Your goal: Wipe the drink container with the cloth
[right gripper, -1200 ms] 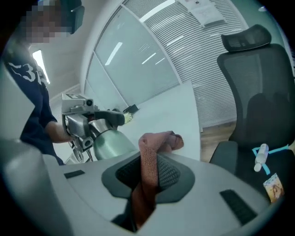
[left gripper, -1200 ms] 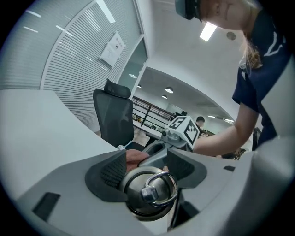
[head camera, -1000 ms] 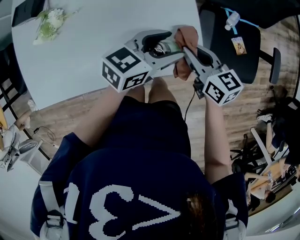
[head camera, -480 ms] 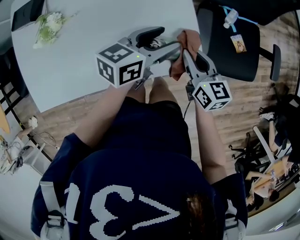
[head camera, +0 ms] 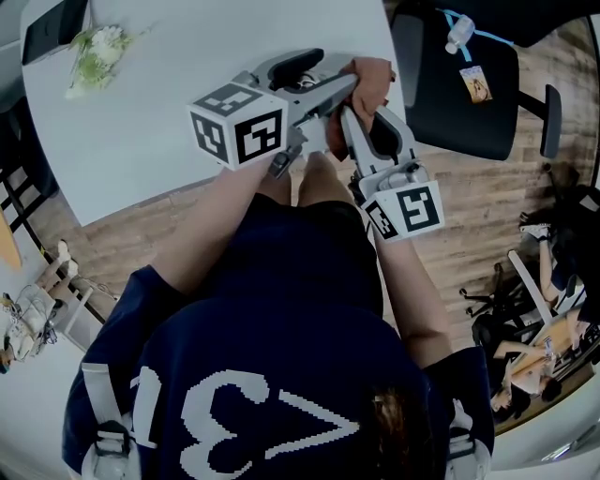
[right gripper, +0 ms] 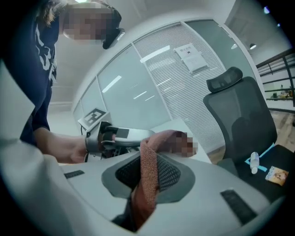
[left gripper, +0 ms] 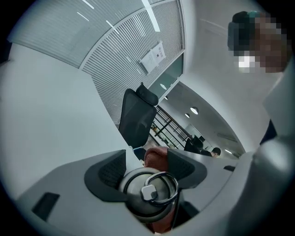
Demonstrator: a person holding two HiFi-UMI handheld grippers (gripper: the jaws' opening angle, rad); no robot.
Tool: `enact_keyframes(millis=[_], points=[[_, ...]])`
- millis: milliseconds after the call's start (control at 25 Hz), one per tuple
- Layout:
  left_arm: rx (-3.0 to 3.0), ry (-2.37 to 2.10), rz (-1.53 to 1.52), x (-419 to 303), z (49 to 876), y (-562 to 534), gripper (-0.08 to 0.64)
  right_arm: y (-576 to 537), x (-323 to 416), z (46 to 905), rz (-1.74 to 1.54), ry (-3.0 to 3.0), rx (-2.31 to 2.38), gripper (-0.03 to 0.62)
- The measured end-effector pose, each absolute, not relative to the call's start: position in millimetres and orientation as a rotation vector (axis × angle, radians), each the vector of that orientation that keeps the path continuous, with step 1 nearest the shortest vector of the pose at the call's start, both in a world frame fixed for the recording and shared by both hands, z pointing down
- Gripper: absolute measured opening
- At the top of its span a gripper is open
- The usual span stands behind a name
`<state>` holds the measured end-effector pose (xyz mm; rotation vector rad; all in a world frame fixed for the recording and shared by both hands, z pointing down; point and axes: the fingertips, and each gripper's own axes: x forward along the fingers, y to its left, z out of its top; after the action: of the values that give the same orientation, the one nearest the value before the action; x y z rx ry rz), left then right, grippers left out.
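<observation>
A steel drink container (left gripper: 148,192) with a ring on its lid sits between the jaws of my left gripper (left gripper: 148,162), which is shut on it. In the head view the left gripper (head camera: 323,82) hovers over the near edge of the white table (head camera: 169,103), and the container is hidden behind the jaws. My right gripper (head camera: 354,101) is shut on a reddish-brown cloth (head camera: 371,79) that drapes over the left jaws' tips. The right gripper view shows the cloth (right gripper: 148,182) pinched between its jaws (right gripper: 148,162), with the left gripper (right gripper: 116,136) just beyond.
A bunch of white flowers (head camera: 97,49) and a dark flat device (head camera: 56,22) lie at the table's far left. A black office chair (head camera: 464,89) holding a small bottle (head camera: 463,39) and a card (head camera: 477,89) stands to the right, over wooden floor (head camera: 487,216).
The right gripper has swung in and down toward the left, carrying the cloth up onto the left gripper's jaws. The left gripper has shifted slightly left and up.
</observation>
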<state>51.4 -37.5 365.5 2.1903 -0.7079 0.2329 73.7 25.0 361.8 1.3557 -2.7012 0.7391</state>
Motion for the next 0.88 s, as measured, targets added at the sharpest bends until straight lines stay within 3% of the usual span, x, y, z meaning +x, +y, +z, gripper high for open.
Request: enact_keyframes(millis=[600,880], points=[[2.251,-0.708,0.264,60,361,-34,0.282,24,118,429,0.709,-2.380,1.402,0.081],[2.370,-0.749,0.317,67,350,-36,0.296,15,99,445,0.664,-2.327,1.305,0.080]])
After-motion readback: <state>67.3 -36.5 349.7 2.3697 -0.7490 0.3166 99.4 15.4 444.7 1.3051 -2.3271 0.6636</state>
